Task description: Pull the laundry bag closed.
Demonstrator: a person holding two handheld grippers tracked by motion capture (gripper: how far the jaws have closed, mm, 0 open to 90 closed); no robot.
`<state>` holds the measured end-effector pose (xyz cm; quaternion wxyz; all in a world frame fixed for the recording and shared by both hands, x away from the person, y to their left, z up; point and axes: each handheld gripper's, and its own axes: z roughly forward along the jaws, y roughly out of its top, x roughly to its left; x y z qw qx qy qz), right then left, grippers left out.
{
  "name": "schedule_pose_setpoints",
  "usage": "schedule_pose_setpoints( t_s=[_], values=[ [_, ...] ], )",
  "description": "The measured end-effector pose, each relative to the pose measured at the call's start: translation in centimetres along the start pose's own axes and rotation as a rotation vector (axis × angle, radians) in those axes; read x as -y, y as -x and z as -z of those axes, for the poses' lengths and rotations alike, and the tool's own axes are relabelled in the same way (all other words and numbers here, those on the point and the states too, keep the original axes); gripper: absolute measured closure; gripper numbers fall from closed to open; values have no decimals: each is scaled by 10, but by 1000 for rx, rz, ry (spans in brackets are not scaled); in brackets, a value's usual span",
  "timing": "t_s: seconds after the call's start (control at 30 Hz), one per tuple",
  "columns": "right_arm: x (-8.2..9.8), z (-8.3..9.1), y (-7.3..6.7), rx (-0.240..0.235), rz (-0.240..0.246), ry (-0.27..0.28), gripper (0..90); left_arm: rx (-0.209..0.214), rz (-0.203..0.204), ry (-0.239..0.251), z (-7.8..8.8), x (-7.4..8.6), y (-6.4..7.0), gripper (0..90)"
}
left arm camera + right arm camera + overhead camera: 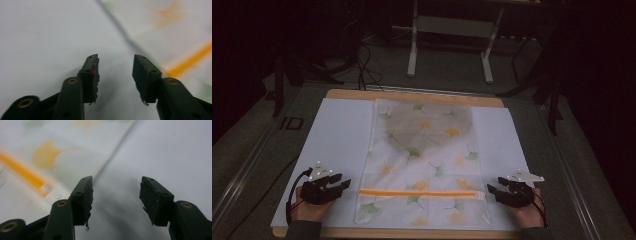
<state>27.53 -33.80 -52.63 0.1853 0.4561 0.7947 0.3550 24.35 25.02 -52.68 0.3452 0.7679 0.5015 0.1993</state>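
Dim room, white sheet (337,135) over the table, and the leaf-print zip pouch (424,160) already lies flat dead center, so looks mostly done: left gripper (343,184) at 8 o'clock, right gripper (493,191) at 4, both wide open, holding nothing.

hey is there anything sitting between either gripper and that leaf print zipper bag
Nothing visible. The left gripper and right gripper flank the zipper bag, both open, with only bare white sheet between each and the bag's edges. The gripper views show nothing between the jaws.
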Motion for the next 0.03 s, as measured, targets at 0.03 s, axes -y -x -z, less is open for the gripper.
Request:
schedule_pose_setpoints(
  t_s=[0.03],
  values=[
    [0, -1, 2, 21, -14, 5, 422, 0, 0, 0, 0, 0, 0, 515]
  ],
)
